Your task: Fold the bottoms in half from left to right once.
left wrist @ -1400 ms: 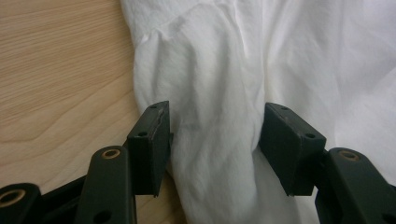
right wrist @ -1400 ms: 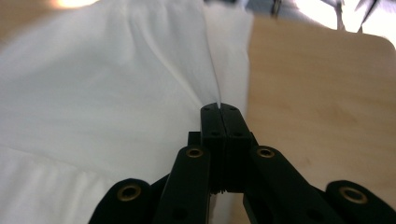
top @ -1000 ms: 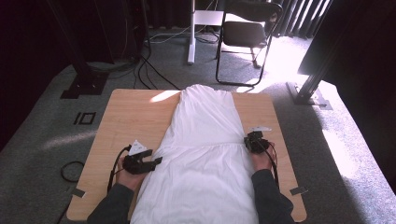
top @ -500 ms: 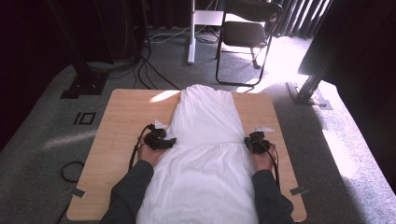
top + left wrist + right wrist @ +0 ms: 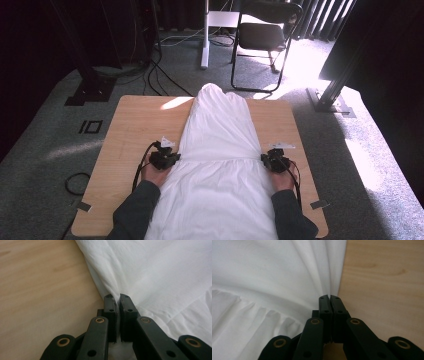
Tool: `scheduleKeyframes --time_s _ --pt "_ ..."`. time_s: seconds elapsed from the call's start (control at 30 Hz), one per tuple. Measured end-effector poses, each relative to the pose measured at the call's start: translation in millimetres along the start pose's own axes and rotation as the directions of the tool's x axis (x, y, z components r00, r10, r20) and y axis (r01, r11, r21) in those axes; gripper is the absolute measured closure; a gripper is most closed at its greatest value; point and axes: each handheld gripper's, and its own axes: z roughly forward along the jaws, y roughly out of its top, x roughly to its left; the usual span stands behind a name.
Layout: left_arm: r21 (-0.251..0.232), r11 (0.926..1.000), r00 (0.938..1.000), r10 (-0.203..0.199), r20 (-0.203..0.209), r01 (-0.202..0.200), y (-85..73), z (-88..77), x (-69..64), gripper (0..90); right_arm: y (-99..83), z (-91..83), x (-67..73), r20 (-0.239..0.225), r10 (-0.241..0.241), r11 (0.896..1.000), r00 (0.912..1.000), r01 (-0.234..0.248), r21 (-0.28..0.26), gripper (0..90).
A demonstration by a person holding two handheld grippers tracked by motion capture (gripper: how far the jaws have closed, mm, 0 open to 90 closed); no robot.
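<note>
Left gripper view: left gripper (image 5: 117,298) has just clamped the white dress (image 5: 160,277) edge at frame centre. Right gripper (image 5: 329,298) pinches the opposite edge, apparently at the gathered seam. Both sides gripped; lifting or folding likely follows.

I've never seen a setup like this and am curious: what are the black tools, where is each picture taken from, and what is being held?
A person at a wooden table holds a hand-operated two-jaw tool in each hand. The high view looks down from above: the left gripper and the right gripper sit at opposite side edges of a white dress spread flat, about where its gathered seam crosses. The other two pictures come from cameras riding on the tools, looking along their black jaws. The left gripper's jaws have just been closing and now pinch the dress's edge; the right gripper is clamped on the opposite edge. A folding chair stands beyond the table.
</note>
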Motion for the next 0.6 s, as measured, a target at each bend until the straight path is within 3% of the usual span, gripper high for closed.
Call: scheduleKeyframes --time_s 0.2,0.27,0.3,0.37,0.47,0.53,0.6 --pt "-0.003 0.9998 0.9994 0.017 0.031 -0.017 -26.3 -22.2 -13.3 85.9 -31.2 -30.2 14.9 -0.042 -0.027 0.999 0.9988 0.028 0.016 88.2" --pt "0.001 0.9995 0.9978 0.032 0.058 -0.032 -48.1 -41.1 -27.3 85.3 -45.9 -43.5 20.2 -0.056 -0.033 0.999 0.9979 0.034 0.014 88.1" --pt "0.001 0.9995 0.9978 0.032 0.058 -0.032 -48.1 -41.1 -27.3 84.8 -45.9 -43.5 20.2 -0.056 -0.033 0.999 0.9979 0.034 0.014 88.1" --pt "0.005 0.9995 0.9949 0.03 0.096 -0.031 -65.5 -55.9 -38.1 84.5 -65.3 -60.8 25.9 -0.086 -0.027 1.0 0.996 0.028 0.013 88.0" --pt "0.01 0.9985 0.9927 0.052 0.109 -0.054 -75.3 -65.3 -46.0 79.5 -78.2 -74.6 30.9 -0.107 -0.022 0.999 0.994 0.025 0.03 86.7" --pt "-0.01 0.9993 0.9943 0.037 0.1 -0.036 -76.3 -68.9 -45.8 65.6 -79.7 -80.1 32.3 -0.134 -0.016 0.998 0.9908 0.023 0.053 77.6" --pt "-0.058 0.9978 0.995 0.038 0.093 -0.032 -72.3 -72.5 -41.6 58.1 -74.3 -85.0 32.0 -0.133 -0.023 1.0 0.9908 0.024 0.004 62.9"
